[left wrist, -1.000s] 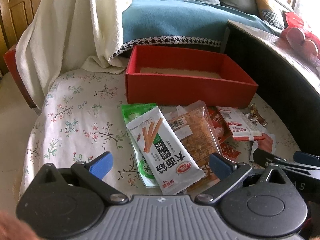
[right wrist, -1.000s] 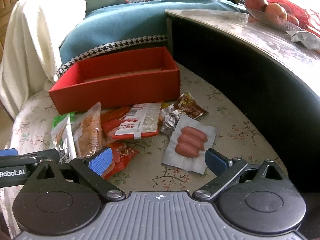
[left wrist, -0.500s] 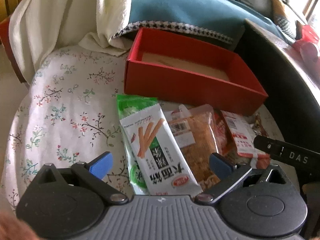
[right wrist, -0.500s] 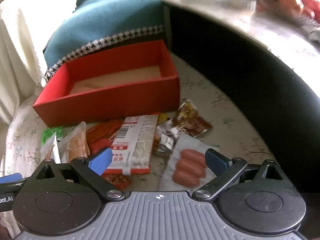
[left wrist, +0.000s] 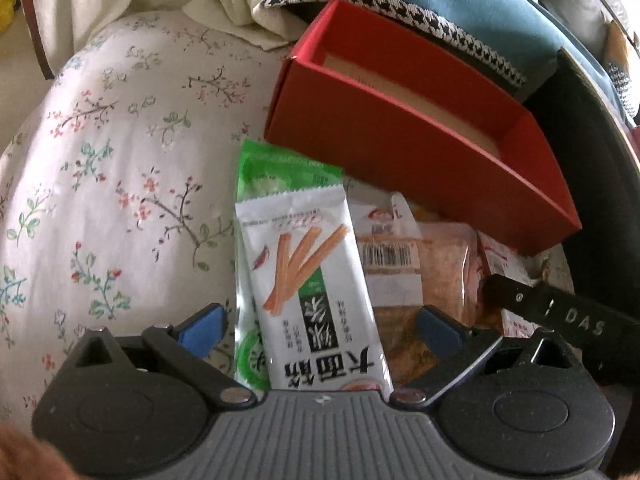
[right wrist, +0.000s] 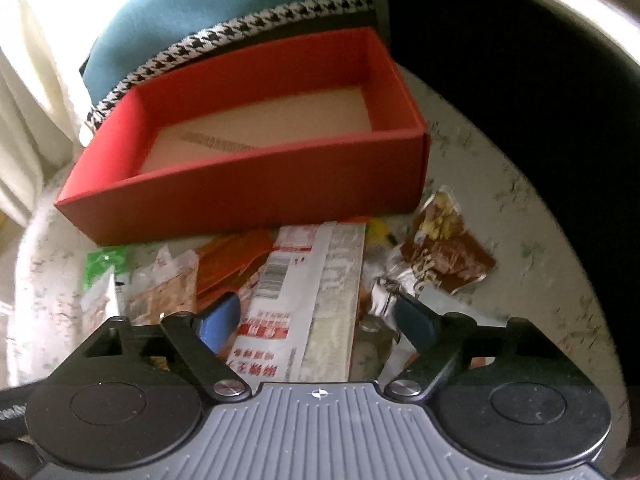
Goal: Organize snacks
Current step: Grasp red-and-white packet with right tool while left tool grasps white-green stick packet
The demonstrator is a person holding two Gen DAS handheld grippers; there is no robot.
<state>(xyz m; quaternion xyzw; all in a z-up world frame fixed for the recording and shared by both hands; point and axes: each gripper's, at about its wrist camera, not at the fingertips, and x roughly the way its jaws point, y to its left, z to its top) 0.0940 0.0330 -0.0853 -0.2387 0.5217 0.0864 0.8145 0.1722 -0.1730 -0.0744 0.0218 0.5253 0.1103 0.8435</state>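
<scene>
Left wrist view is showing the left gripper (left wrist: 322, 326) with jaws spread over a white snack packet (left wrist: 316, 280), not pinching. Right gripper (right wrist: 318, 316) jaws, just closing, are straddling a red-and-white packet (right wrist: 304, 300) below the red box (right wrist: 256, 196).

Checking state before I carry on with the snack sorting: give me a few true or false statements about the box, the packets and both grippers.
1. The red box holds no snack packets. True.
2. The white packet with orange sticks lies between the left gripper fingers. True.
3. That packet rests on top of a green packet. True.
4. The right gripper is fully shut. False: its jaws have just been closing but stand apart, over the white and red barcode packet.
5. The snacks lie on bare wood. False: on a floral cloth.
</scene>
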